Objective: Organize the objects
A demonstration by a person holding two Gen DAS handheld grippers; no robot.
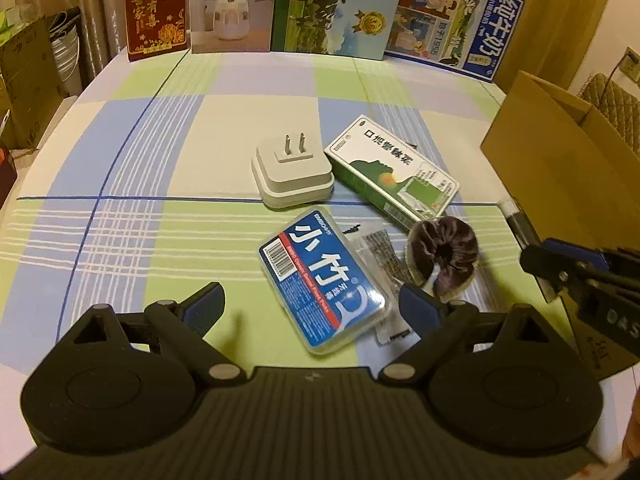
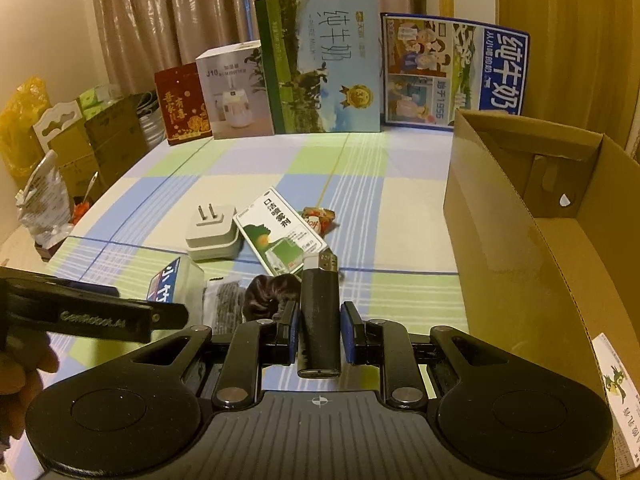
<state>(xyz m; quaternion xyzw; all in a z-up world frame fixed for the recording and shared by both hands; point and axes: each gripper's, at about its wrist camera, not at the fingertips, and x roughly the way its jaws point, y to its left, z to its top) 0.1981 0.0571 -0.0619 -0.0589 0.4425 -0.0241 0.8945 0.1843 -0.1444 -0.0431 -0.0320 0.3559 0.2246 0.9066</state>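
On the left, the left gripper point(image 1: 308, 300) hangs wide apart over the blue floss-pick case point(image 1: 323, 278) lettered "小竹" in white. Just past it, the white plug adapter point(image 1: 292, 172) sits prongs up, touching the green-and-white box point(image 1: 392, 172) of mouth spray. The dark scrunchie point(image 1: 442, 254) lies beside the case. Rightward, the right gripper point(image 2: 319, 330) is clamped on a black lighter point(image 2: 319, 312), near the open cardboard box point(image 2: 516, 216). Behind, a carton reads "J10 HUMIDIFIER" point(image 2: 236, 92).

Beige curtains point(image 2: 168, 20) behind the table — warm, dim light.
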